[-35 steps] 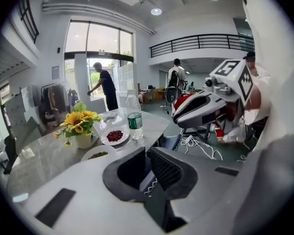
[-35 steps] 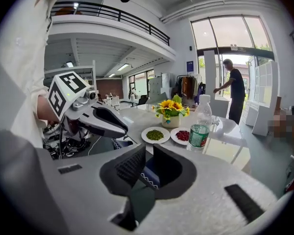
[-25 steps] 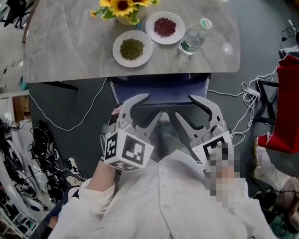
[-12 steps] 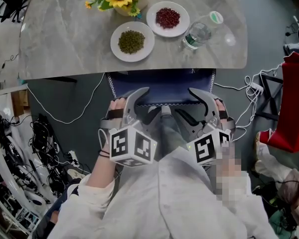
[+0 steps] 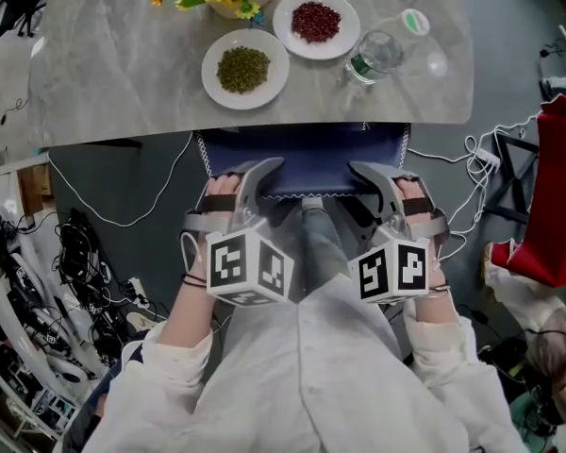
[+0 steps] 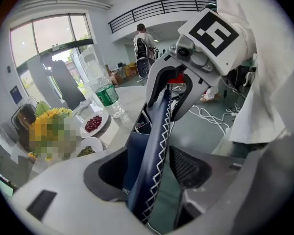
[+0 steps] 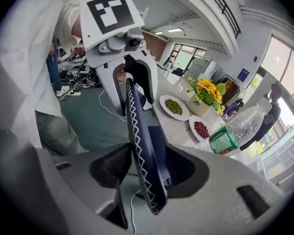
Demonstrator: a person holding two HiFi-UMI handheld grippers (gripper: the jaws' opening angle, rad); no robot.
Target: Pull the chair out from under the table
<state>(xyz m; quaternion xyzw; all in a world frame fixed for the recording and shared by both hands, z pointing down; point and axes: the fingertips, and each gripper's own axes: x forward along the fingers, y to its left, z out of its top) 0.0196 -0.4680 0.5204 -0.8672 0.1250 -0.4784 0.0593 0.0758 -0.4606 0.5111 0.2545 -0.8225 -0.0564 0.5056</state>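
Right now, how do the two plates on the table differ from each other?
The near plate holds green beans; the far plate holds red ones. The near plate sits by the edge of the table; the far plate sits farther back, beside the bottle. Both are white and round.

Between the grey left gripper (image 6: 154,170) jaws, the navy-blue padded chair back (image 6: 159,121) shows white zigzag stitching; beyond, a grey-veined marble tabletop (image 5: 123,74).

We note bright, even daylight; tall glass windows (image 6: 51,38) glare at 10 o'clock, left gripper view. Gripper views fisheye-bent, rims black; head view sharp.
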